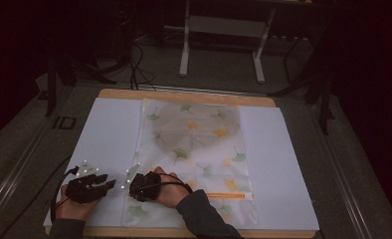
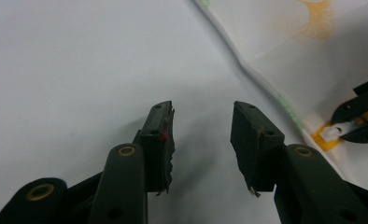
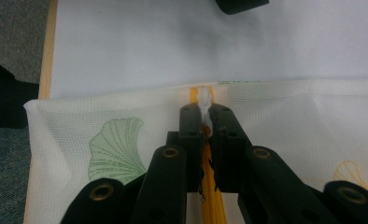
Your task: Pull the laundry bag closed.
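A white mesh bag (image 1: 194,144) printed with green and yellow leaves lies flat on a white sheet (image 1: 109,134). An orange zipper (image 1: 229,195) runs along its near end. My right gripper (image 3: 204,114) is shut on the white zipper pull (image 3: 203,99) at the bag's left edge, with the orange zipper tape (image 3: 213,205) running back between its jaws. In the high view the right gripper (image 1: 133,188) points left, held by a hand in a grey sleeve. My left gripper (image 2: 203,126) stands open over bare white sheet just left of the bag (image 2: 313,56), facing the zipper pull (image 2: 334,132).
The sheet lies on a wooden board (image 1: 184,95) whose near edge (image 3: 46,46) is close to the right gripper. Grey floor surrounds the board. A white metal stand (image 1: 219,30) and cables (image 1: 137,64) are behind the table. A cable trails from the left gripper (image 1: 107,185).
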Tool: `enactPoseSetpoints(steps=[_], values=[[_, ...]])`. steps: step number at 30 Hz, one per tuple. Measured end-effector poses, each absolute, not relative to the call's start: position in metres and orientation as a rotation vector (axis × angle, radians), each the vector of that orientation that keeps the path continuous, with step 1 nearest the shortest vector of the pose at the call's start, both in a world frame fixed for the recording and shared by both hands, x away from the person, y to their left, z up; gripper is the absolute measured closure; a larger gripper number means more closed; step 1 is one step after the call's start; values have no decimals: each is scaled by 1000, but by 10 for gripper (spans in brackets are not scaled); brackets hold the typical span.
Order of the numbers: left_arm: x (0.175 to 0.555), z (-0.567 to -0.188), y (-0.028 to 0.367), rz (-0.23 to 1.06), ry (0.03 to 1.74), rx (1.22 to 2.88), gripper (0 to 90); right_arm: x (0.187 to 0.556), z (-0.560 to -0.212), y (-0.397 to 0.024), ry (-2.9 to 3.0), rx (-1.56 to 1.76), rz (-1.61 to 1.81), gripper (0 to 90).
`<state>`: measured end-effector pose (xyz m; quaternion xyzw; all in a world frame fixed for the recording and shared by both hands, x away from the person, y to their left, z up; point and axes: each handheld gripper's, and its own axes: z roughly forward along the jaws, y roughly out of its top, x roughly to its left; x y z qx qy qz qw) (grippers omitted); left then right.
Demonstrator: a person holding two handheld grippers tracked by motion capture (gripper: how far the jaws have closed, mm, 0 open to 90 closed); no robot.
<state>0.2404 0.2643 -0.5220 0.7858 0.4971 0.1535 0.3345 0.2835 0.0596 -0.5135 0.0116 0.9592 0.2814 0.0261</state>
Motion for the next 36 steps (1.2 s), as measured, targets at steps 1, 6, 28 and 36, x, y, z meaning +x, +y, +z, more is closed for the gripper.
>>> enactPoseSetpoints(steps=[1,6,28,36], values=[[240,-522,264,384,1290,2053,592,283,-513,59,2962,36,870,840],[235,-520,258,329,1255,2059,584,283,-510,57,2953,33,878,840],[227,-523,246,-5,1172,1994,582,282,-506,53,2929,43,903,840],[230,-527,241,-68,1154,2021,610,281,-504,50,2915,33,932,840]])
